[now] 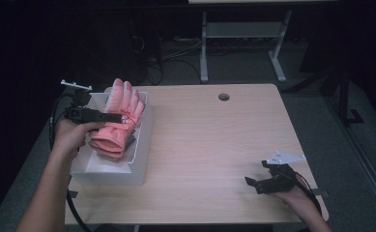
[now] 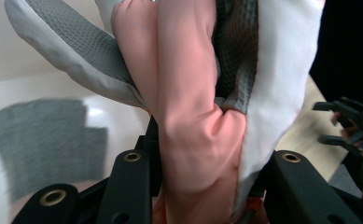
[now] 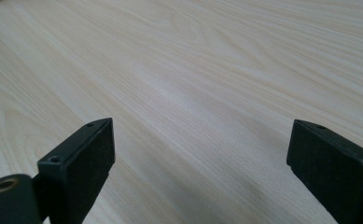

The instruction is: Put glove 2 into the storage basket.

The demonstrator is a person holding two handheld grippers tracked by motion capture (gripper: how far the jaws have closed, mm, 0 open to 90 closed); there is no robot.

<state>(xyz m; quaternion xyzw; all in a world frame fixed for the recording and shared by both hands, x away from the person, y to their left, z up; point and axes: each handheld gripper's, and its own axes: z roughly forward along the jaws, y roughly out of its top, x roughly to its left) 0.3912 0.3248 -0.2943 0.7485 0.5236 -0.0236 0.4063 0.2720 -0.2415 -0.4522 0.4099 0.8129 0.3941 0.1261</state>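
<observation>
A pale wooden worktop (image 1: 214,145) is carrying a white open box (image 1: 109,170) at its left side, and a small round cable hole (image 1: 224,96) is sitting in the board near the far edge, well apart from everything else. Beyond the worktop the room is lying dark, with the legs and shelf of a grey frame (image 1: 243,34) standing on the floor. Nothing is lying between the box and the right side of the board; the box's own white walls are rising around the space under the glove. In the left gripper view a flat grey patch (image 2: 44,140) is lying on the box's white floor. The left gripper (image 1: 109,117) is reaching in from the left above the box and is clenching a pink glove (image 1: 120,121), its two black jaws pressing on the fabric from either side in the left gripper view. The glove (image 2: 193,116) is hanging over the box, its fingers pointing toward the far edge of the worktop and its wide ribbed cuff toward the person. It is looking thick and padded, salmon pink on the back, with white panels and a dark grey, grid-textured palm side that is showing close up. The right gripper (image 1: 253,182) is resting near the front right corner, well apart from the glove, its jaws (image 3: 198,168) standing wide apart and released over bare wood
</observation>
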